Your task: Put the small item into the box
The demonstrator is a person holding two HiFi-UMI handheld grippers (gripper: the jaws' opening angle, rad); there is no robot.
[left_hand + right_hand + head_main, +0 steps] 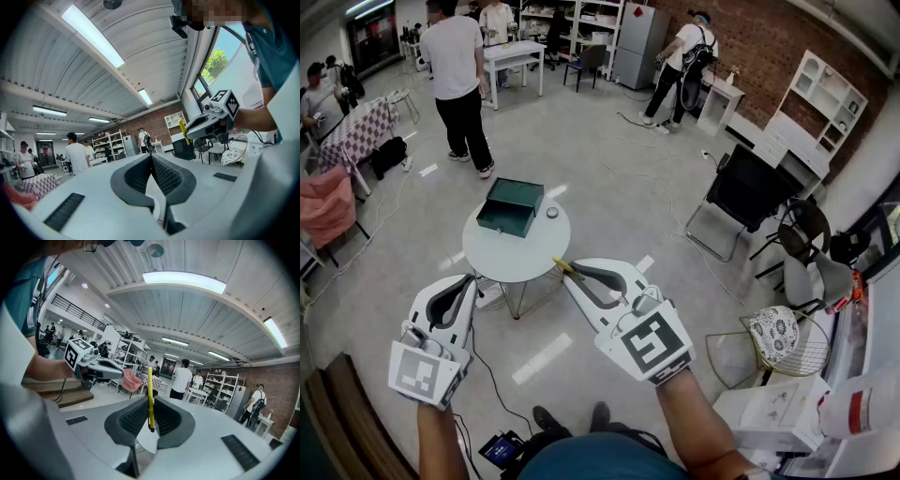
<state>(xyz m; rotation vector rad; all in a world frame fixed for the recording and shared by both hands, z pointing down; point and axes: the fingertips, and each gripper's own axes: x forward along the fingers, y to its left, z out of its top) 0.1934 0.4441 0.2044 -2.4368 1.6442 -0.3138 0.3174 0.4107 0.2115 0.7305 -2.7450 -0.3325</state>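
Observation:
A dark green open box (511, 207) lies on a small round white table (511, 258), with a small grey round item (551, 213) beside it on the right. My right gripper (567, 269) is held short of the table's near edge, shut on a thin yellow stick (562, 266). In the right gripper view the yellow stick (150, 390) stands upright between the jaws of the right gripper (150, 401). My left gripper (472, 279) is lower left of the table. The left gripper (151, 157) is shut with nothing in it, and its view shows the right gripper (183, 132) with its stick.
A person in a white shirt (459, 75) stands beyond the table. A black chair (748, 192) and a wire chair with a patterned cushion (773, 333) are at the right. A cable (492, 375) runs over the floor by my feet.

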